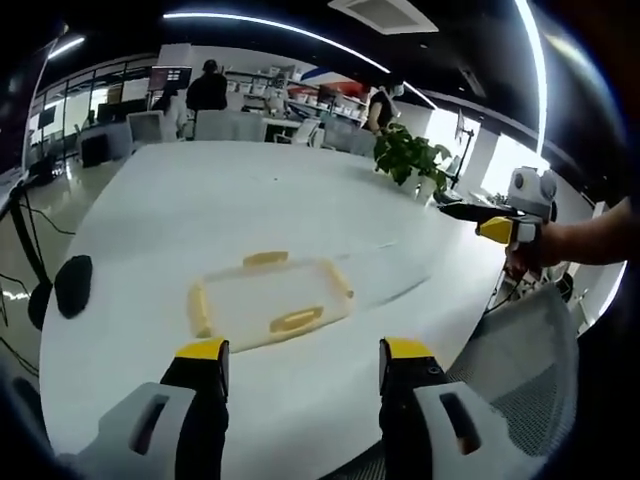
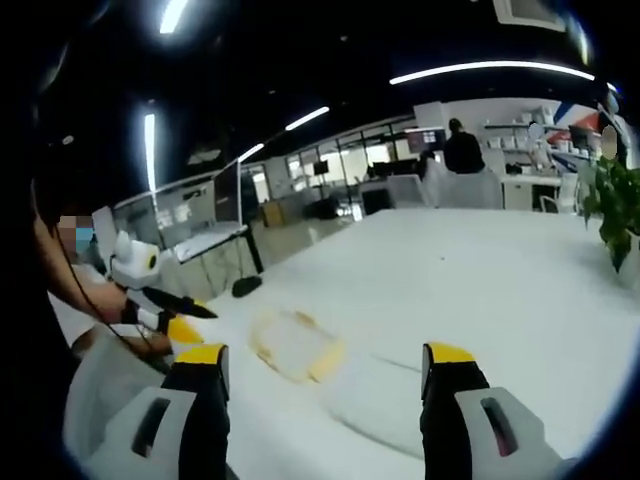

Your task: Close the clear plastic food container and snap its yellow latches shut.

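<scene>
Left gripper view: we see the left gripper at the bottom of the view, jaws spread wide apart, nothing between them. The clear plastic container lies flat on the white table, just ahead of the yellow jaw tips and roughly centred between them, not touching. Its lid looks seated on top; whether it is fully pressed down we cannot tell. Yellow latches sit on all four sides: near one facing the jaws, far one opposite, one on each short end. A dark round object lies at the table edge, off to the left. A potted plant stands at the far right of the table. The right gripper comes in from the right, held in a hand, well apart from the container; its jaw state is unclear from here.

Right gripper view: the right gripper has its jaws spread wide, empty. The container appears blurred, ahead and left of centre, nearer the left jaw tip, no contact. The left gripper enters from the left, held well apart from the container.
</scene>
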### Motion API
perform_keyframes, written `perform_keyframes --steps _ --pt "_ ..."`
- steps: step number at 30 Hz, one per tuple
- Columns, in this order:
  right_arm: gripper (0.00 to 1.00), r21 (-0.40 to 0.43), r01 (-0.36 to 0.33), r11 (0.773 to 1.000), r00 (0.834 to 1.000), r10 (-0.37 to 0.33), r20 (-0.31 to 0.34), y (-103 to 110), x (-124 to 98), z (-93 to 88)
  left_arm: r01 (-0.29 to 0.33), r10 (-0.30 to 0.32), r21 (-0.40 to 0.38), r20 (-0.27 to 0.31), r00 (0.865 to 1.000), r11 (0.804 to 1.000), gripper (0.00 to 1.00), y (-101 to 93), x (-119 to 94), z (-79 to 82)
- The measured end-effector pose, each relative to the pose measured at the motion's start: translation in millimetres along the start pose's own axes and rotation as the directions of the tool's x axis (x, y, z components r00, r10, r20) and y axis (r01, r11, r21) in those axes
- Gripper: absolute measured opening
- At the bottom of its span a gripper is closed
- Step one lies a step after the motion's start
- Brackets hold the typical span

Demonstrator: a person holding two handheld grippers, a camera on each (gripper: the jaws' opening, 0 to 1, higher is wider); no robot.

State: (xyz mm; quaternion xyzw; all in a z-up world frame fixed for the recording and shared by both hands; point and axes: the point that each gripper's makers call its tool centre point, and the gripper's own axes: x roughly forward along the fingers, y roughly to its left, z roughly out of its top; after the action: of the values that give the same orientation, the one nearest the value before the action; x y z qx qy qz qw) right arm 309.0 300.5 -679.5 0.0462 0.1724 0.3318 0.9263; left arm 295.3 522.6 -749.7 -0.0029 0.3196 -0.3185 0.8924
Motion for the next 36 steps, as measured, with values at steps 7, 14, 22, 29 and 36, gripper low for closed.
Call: perform_keyframes --steps 7,14,22,29,36 --pt "0.78 -0.019 -0.033 0.999 0.999 0.033 -0.007 6.9 11.4 2.4 0.014 -0.014 0.006 -0.013 1.0 1.0 0.62 0.8 3.1 -2.1" --pt "0.77 -0.046 -0.065 0.997 0.998 0.063 -0.031 11.9 22.9 1.9 0.042 -0.042 0.01 -0.025 0.999 0.999 0.73 7.5 8.4 -0.1" --pt "0.77 -0.052 -0.085 0.995 0.996 0.083 -0.036 13.6 31.1 3.2 0.068 -0.067 0.025 -0.049 0.997 0.997 0.77 17.2 10.1 2.4" --pt "0.78 -0.055 -0.107 0.993 0.993 0.105 -0.053 16.9 36.5 -1.0 0.1 -0.099 0.021 -0.068 0.993 0.995 0.82 22.9 10.4 2.8" --pt "0.78 -0.077 -0.128 0.989 0.99 0.123 -0.073 21.7 42.2 -2.5 0.133 -0.128 0.05 -0.093 0.987 0.99 0.86 29.1 13.5 3.4"
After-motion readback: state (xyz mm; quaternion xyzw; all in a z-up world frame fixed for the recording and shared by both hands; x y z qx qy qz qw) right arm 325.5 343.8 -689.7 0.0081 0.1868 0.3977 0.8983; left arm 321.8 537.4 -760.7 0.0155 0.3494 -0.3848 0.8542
